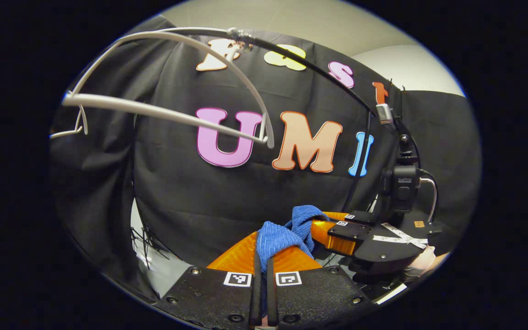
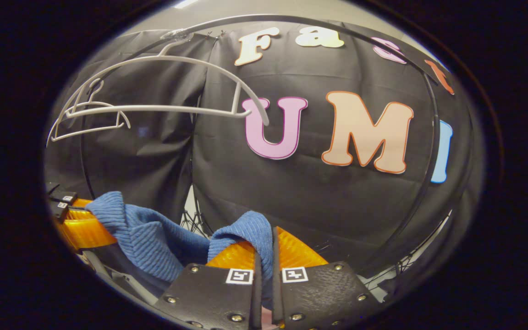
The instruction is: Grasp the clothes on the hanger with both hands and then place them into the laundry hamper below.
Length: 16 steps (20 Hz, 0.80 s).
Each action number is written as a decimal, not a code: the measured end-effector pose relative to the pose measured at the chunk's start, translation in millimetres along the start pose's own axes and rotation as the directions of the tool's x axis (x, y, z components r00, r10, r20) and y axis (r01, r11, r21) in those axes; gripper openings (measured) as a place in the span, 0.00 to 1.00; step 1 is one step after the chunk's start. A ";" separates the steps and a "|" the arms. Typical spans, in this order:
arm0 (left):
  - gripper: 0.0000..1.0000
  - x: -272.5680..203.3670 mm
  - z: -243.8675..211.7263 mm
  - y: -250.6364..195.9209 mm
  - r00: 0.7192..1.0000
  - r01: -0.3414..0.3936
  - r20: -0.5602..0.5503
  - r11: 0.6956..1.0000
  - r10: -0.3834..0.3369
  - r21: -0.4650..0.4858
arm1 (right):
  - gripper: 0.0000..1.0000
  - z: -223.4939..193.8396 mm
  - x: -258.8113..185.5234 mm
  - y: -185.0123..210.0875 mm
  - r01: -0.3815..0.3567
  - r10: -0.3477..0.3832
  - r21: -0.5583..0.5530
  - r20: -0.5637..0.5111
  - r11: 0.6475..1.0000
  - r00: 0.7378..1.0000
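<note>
A blue knitted garment (image 1: pixel 282 236) hangs between my two grippers, off the hanger. My left gripper (image 1: pixel 264 270) is shut on one bunched end of it. In the right gripper view the same blue garment (image 2: pixel 154 238) sags from the other gripper at the left across to my right gripper (image 2: pixel 264 270), which is shut on its near fold. The right gripper (image 1: pixel 332 229) also appears in the left gripper view at lower right, clamped on the cloth. The bare white hanger (image 1: pixel 167 110) hangs above on the black rail (image 1: pixel 319 68); it also shows as white hanger (image 2: pixel 163 107) at upper left.
A second white hanger (image 2: pixel 90 117) hangs farther left on the rail. Black cloth walls the booth behind. A black stand with a camera (image 1: pixel 404 183) rises at the right. Tripod legs (image 1: pixel 147 238) and pale floor show low at the left.
</note>
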<state>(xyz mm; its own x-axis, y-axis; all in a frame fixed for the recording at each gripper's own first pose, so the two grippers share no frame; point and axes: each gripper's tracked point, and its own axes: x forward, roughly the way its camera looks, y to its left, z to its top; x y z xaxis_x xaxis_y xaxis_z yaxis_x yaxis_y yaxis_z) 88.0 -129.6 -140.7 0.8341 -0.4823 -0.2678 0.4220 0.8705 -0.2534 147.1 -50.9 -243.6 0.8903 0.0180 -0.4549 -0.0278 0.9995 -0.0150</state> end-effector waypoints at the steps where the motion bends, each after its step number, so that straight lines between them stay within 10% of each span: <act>1: 0.05 6.8 -9.2 -1.7 1.000 0.000 -0.018 1.000 0.000 -0.001 | 0.09 -10.2 0.9 0.8 -0.001 0.001 0.007 -0.018 1.000 1.000; 16: 0.06 20.5 -206.4 26.0 0.890 0.010 -0.457 1.000 0.002 0.025 | 0.09 -230.7 -2.9 13.6 0.041 -0.008 0.064 -0.448 0.997 0.894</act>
<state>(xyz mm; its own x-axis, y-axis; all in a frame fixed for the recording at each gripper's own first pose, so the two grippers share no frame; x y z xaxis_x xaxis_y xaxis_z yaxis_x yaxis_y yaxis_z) 42.7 -137.2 -344.6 0.5807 -0.4720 -0.6634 0.4395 0.8676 -0.2326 39.4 -43.4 -447.9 0.5926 -0.0039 -0.8055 0.0383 0.9990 0.0233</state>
